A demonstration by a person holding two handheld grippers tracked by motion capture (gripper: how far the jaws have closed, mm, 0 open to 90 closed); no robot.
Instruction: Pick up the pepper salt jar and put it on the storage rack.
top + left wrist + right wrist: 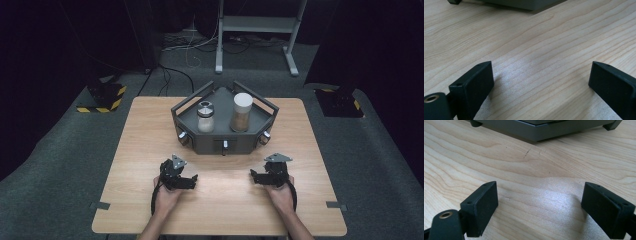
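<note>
High view puts the left gripper (191, 180) and right gripper (254, 176) released on the counter (145, 150) near the grey tray (220, 142); shaker (205, 117) and tall jar (242, 112) stand inside it, seemingly untouched; all handling remains.

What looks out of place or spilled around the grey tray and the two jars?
Nothing stands out. Both jars, the small one and the tall one, stand upright in the grey tray, with no spill visible on the table.
</note>
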